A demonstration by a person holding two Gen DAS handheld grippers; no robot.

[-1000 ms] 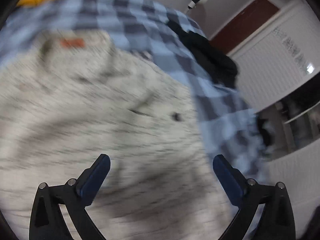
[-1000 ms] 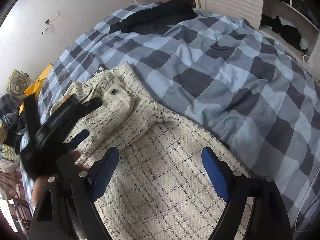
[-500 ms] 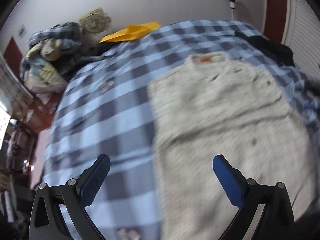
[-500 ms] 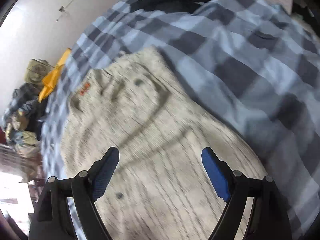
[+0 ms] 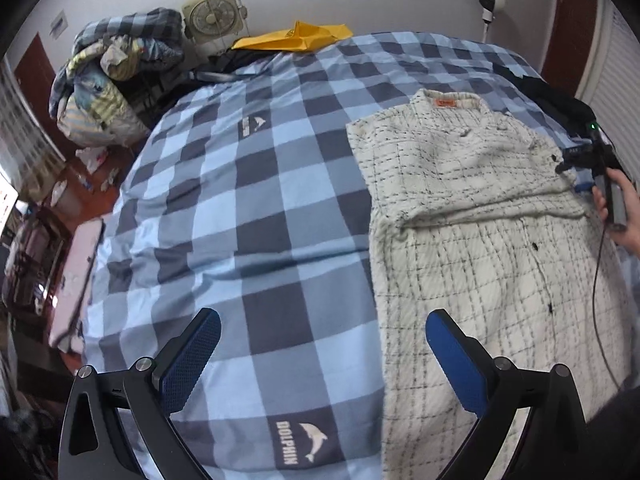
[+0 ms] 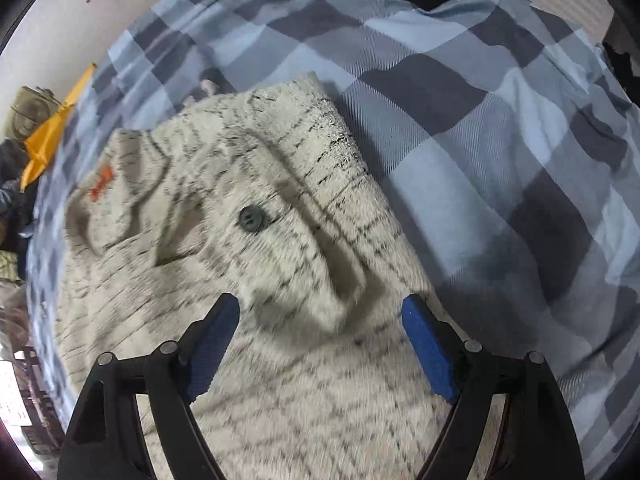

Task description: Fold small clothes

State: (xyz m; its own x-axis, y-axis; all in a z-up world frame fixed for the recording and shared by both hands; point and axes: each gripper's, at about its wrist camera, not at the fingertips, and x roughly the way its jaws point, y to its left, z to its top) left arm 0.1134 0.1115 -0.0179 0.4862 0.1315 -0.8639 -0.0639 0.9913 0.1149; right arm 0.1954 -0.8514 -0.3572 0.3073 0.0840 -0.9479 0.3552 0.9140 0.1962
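Left gripper up close, blue pads spread wide, nothing between them, hanging above the checked bedspread just off the near left edge of the cream tweed jacket. The left pad sits over the blue squares, the right pad over the jacket's hem side. Over to the right gripper: jaws closing, pads either side of a folded flap of the jacket, though neither pad looks to be pressing on the cloth, and the blur makes that hard to call. A dark button shows just beyond the pads. The jacket lies flat along the right side of the bed, a sleeve folded across its chest, orange neck label toward the far edge. At the jacket's right edge, a person's hand wraps the right gripper's handle. Further on, a black garment lies at the far right corner, a yellow sheet at the far edge. Beyond the bed: a heap of bedding on the left, a box fan against the wall.
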